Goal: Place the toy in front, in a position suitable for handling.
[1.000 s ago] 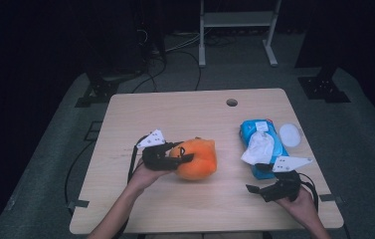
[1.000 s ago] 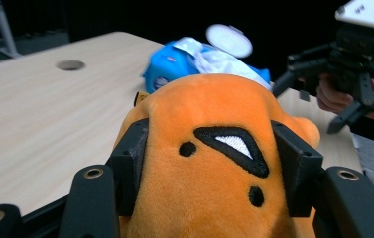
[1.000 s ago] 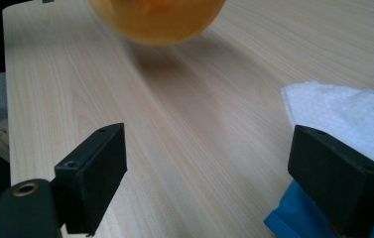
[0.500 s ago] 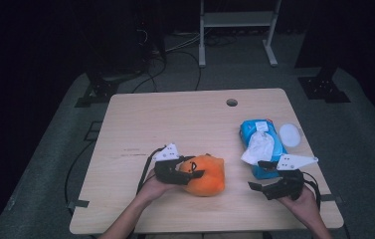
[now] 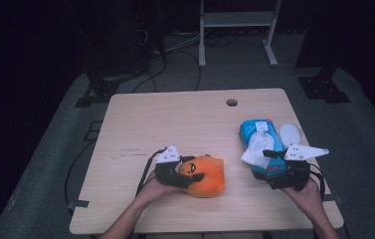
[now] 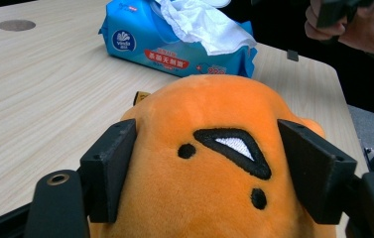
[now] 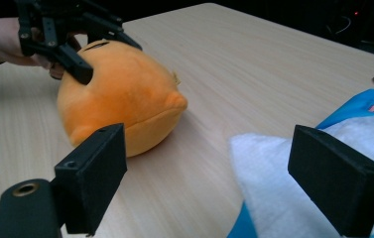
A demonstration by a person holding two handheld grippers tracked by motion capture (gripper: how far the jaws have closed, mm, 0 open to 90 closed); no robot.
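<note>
Plush toy, orange and round, sits on the counter near your edge, and it lies right between the jaws of your left gripper. In the left gripper view the toy bulges up between the two black jaws, with its embroidered face turned toward the camera. The jaws have just been opening; they now stand apart on either side of the toy, at most brushing its fur, not squeezing it. I judge that you are letting it go here, so the coming move for that hand is a straight pull back toward you, away from the toy, with nothing to catch.

Farther right, well apart from the toy, lies the blue wipes pack with a white wipe sticking out of its top. Your right gripper is at the near end of that pack, its jaws spread wide. In the right gripper view the wipe lies between the jaws and just ahead, untouched. The right hand is clearly the nearer one to it.
</note>
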